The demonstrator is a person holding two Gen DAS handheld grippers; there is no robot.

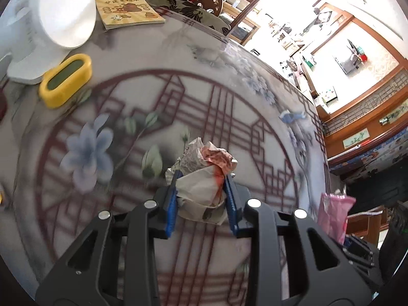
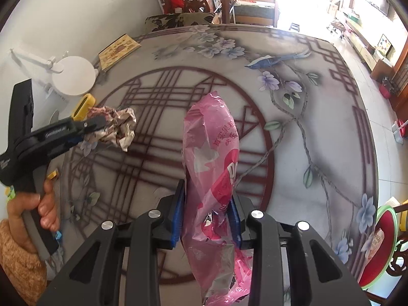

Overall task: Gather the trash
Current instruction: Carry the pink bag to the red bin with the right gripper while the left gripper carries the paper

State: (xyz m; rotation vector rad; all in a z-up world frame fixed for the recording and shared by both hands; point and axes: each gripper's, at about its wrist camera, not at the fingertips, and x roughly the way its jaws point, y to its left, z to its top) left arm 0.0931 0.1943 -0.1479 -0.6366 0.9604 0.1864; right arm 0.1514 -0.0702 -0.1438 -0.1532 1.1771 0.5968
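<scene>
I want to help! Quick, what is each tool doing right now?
Left tool: closed on the crumpled paper wad.
Right tool: closed on the pink plastic bag.

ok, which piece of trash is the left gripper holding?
The crumpled paper wad, clamped in the left gripper; the pink plastic bag is in the right gripper.

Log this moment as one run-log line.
left gripper: shut on crumpled paper wrapper | right gripper: shut on pink plastic bag | both lifted off table
</scene>
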